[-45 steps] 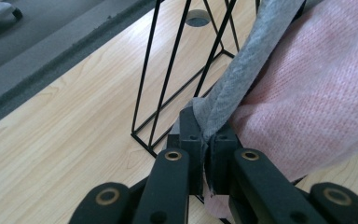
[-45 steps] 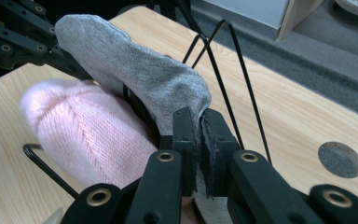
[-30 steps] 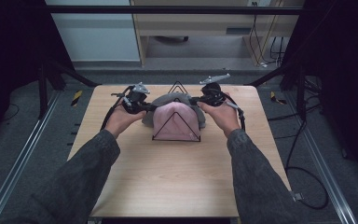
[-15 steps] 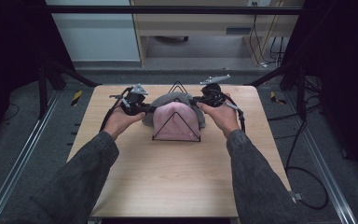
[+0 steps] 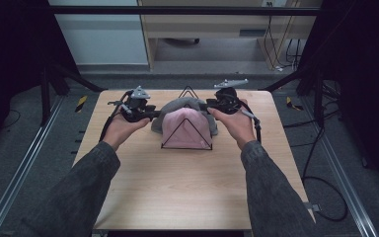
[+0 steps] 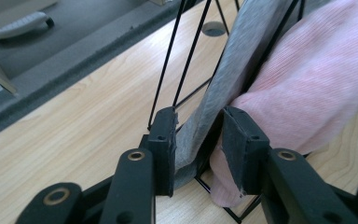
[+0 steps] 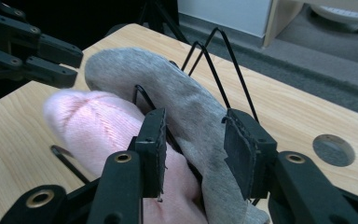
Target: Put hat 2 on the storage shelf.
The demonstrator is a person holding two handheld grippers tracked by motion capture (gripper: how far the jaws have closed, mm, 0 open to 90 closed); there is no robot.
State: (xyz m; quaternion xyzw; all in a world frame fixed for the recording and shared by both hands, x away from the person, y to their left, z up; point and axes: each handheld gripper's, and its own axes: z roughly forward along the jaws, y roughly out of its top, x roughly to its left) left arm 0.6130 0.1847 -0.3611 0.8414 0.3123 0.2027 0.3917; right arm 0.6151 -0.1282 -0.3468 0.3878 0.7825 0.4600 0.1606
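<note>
Your left gripper (image 6: 198,140) and right gripper (image 7: 193,149): jaws just been opening, now spread loose around the grey knitted cloth (image 7: 186,107) draped over the black wire rack (image 5: 186,132); the pink knitted cloth (image 5: 185,129) beside it.

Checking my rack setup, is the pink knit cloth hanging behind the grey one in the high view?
No, the pink knit cloth drapes the black wire rack in front, with the grey cloth behind it.
</note>
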